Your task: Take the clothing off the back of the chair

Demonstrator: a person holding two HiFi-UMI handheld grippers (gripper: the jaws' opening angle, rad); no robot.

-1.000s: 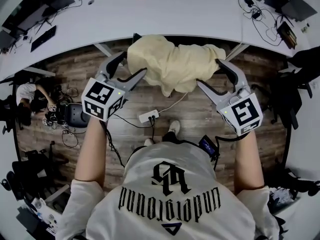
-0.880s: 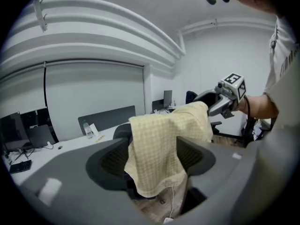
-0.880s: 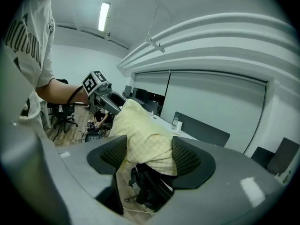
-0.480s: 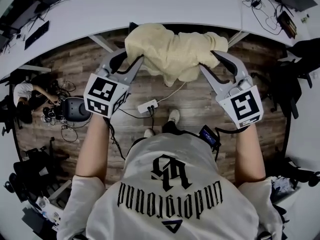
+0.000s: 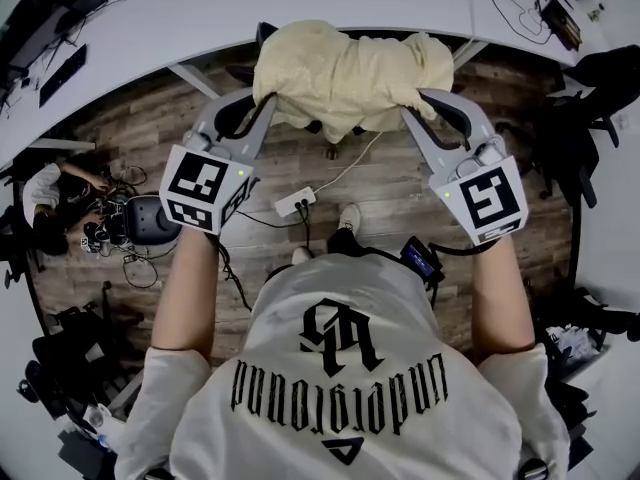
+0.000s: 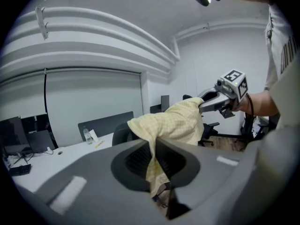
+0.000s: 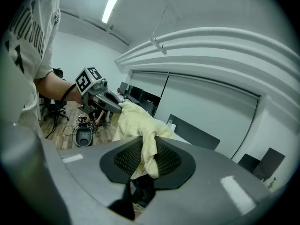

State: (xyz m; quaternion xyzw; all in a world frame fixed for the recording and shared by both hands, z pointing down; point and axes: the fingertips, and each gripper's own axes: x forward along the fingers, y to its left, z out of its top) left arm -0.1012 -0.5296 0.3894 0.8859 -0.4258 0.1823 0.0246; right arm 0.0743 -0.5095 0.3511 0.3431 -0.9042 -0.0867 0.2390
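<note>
A pale yellow garment (image 5: 350, 68) lies draped over the back of a black chair (image 5: 263, 34) in front of the white desk. My left gripper (image 5: 264, 106) is at the garment's left end, its jaws closing with a fold of the cloth (image 6: 154, 170) pinched between the pads. My right gripper (image 5: 413, 118) is at the right end, also closing, with a hanging fold (image 7: 146, 156) squeezed between its pads. Each gripper view shows the other gripper across the garment: the right gripper (image 6: 208, 103) and the left gripper (image 7: 108, 103). The chair back under the cloth is mostly hidden.
A long white desk (image 5: 330, 8) curves behind the chair, with monitors (image 6: 21, 137) and a bottle (image 6: 84, 135) on it. A power strip (image 5: 295, 203) and cables lie on the wooden floor. A person (image 5: 50, 193) crouches at left. Black chairs (image 5: 600, 78) stand at right.
Both grippers have moved forward onto the ends of the garment, and their jaws have gone from wide open to closed on the cloth.
</note>
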